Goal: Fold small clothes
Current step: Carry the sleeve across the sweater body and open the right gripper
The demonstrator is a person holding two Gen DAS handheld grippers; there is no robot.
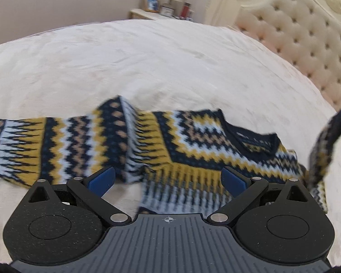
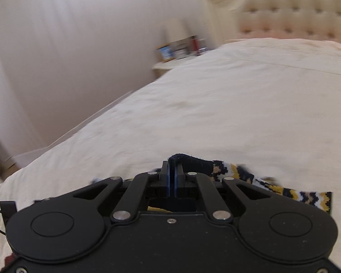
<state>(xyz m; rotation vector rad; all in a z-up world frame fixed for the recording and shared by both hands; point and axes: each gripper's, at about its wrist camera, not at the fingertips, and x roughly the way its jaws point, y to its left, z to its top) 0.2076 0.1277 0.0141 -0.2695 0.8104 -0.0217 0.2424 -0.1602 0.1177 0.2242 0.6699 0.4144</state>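
One patterned knit sweater (image 1: 170, 141), in navy, mustard, white and tan zigzag bands, lies spread across the lower middle of the left wrist view, on the bed (image 1: 147, 63); its dark neckline sits right of centre and one sleeve runs off toward the left edge. At the right edge of that view the other sleeve (image 1: 322, 145) is lifted off the cover, its dark cuff uppermost. In the right wrist view the same cuff and sleeve (image 2: 238, 175) appear at lower centre. Two tools are present. The left tool (image 1: 168, 178) has its blue pads spread wide apart, just above the sweater's hem, gripping nothing. The right tool (image 2: 171, 170) has its pads pressed together on the dark cuff. The bed carries a cream cover. One tufted cream headboard (image 1: 307, 41) fills the upper right. One nightstand (image 1: 147, 14) at upper centre bears a framed picture (image 1: 151, 3) and several small blurred items. Plain pale walls stand behind.
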